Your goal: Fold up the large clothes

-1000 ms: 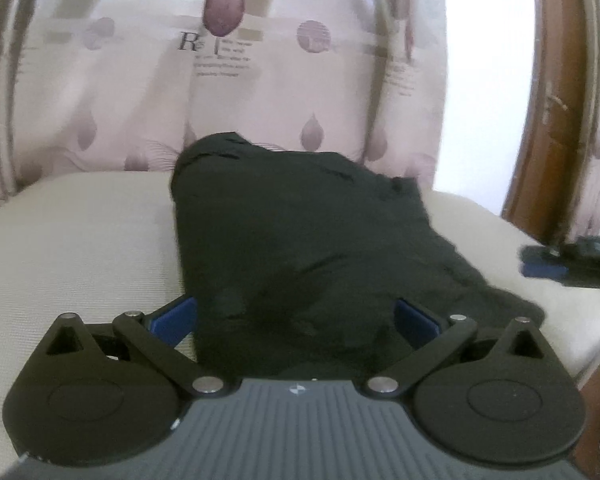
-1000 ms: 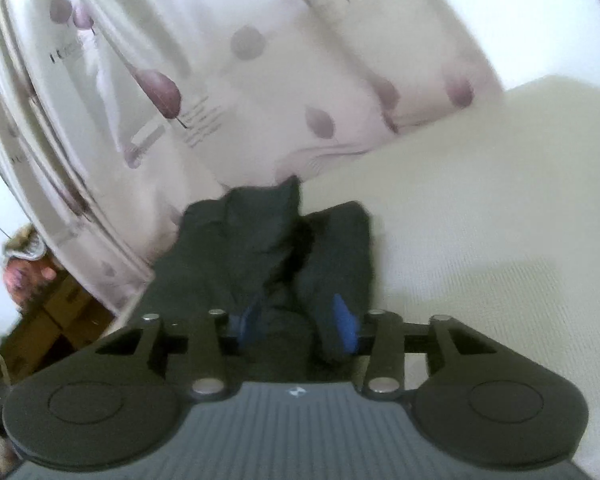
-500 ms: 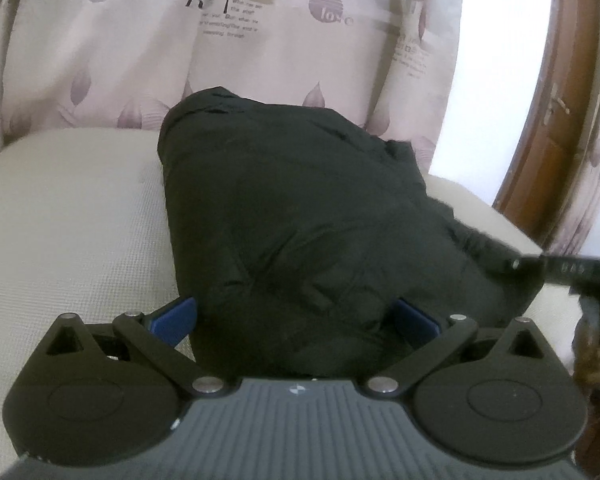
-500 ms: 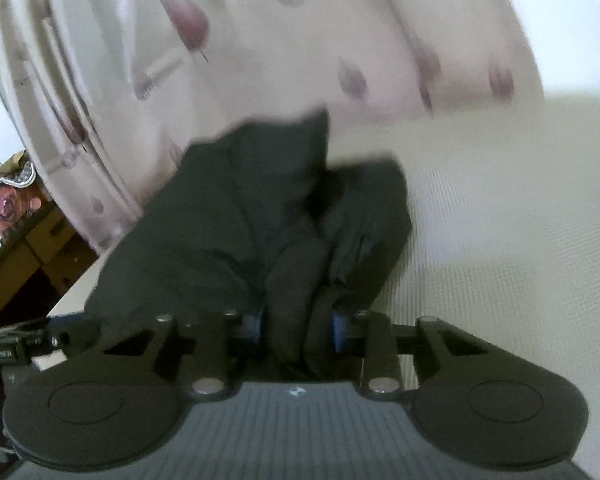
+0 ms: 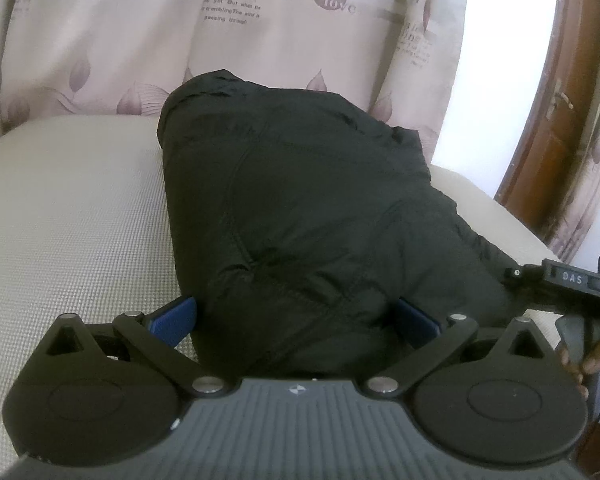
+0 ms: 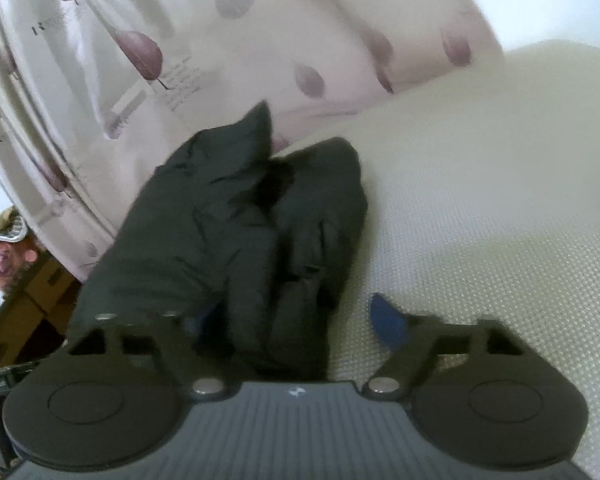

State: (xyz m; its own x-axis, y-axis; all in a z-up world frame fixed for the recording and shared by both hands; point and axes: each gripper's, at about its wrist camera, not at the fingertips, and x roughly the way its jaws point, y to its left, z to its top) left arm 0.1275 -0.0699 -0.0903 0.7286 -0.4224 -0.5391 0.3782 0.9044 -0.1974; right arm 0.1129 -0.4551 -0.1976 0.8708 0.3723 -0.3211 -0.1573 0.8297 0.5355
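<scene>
A dark padded jacket [image 5: 308,216] lies bunched on a cream woven surface [image 5: 72,220] — whether a bed or a cushioned seat cannot be told — and fills the centre of the left wrist view from the middle down to the lower edge. The left gripper [image 5: 296,316] sits at the bottom of that frame with its blue fingers [image 5: 174,318] spread wide; the near end of the jacket bulges between them, and neither pad clearly presses into the cloth. At the right edge of the same frame the right gripper [image 5: 560,280] shows side-on, near the jacket's lower right corner, with part of a hand [image 5: 588,360] below it.

In the right wrist view, which is blurred, the jacket [image 6: 236,232] runs from centre frame down to the lower middle, heaped in two folds. The right gripper [image 6: 296,324] has its fingers [image 6: 388,326] apart — the right one stands over bare cream surface [image 6: 500,200], clear of the cloth, while the left one is mostly hidden behind the jacket.

A pale curtain [image 5: 220,40] printed with purple leaves and lettering hangs across the upper part of both views. A brown wooden door [image 5: 556,120] stands at the upper right of the left wrist view.
</scene>
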